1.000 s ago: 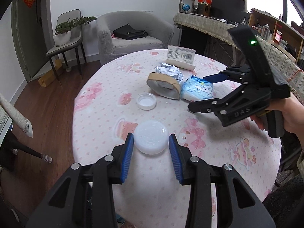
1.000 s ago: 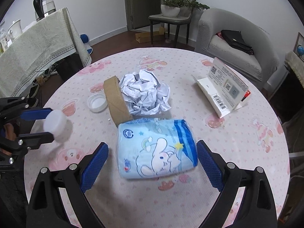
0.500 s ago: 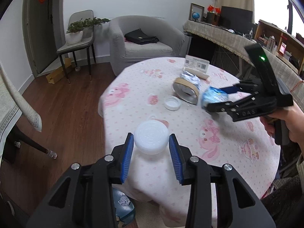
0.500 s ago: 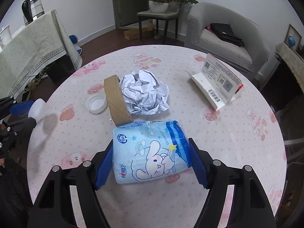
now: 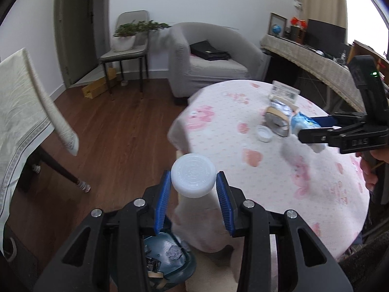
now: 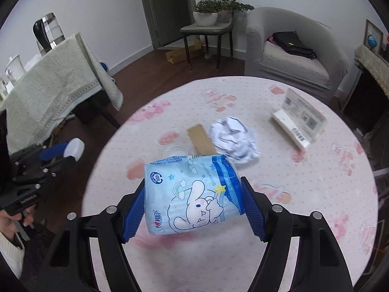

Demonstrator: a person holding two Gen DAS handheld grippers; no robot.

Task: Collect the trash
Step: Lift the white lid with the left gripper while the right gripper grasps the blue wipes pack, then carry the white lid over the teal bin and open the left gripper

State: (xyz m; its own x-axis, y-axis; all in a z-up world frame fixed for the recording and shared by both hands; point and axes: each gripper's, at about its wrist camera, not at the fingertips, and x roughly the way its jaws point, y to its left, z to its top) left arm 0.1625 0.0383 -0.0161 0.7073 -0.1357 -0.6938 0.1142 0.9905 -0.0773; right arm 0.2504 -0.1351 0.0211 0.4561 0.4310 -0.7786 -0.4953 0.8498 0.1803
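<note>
We are in the carrying step, with 2 pieces of trash lifted at once. The white plastic lid (image 5: 193, 178) sits clamped edge-on between the blue pads of the left gripper (image 5: 193, 189), past the edge of the round table (image 5: 328, 194) and above the wooden floor. Just below and nearer the camera, partly hidden by the jaws, we see the blue bin (image 5: 175, 265) with scraps inside. We judge that the next move for this hand is to bring the lid squarely over the bin mouth and part the jaws.

The blue tissue pack (image 6: 192, 194) is squeezed between the pads of the right gripper (image 6: 193, 209), whose jaws have just been closing onto it; it hangs clear above the tablecloth. That hand has farther to travel, across the table toward the bin, which the right view does not show.

Left on the table, close together: a small white cap (image 5: 264, 133), a cardboard tape roll (image 6: 201, 139), crumpled paper (image 6: 234, 140), and farther off a card box (image 6: 300, 121).
</note>
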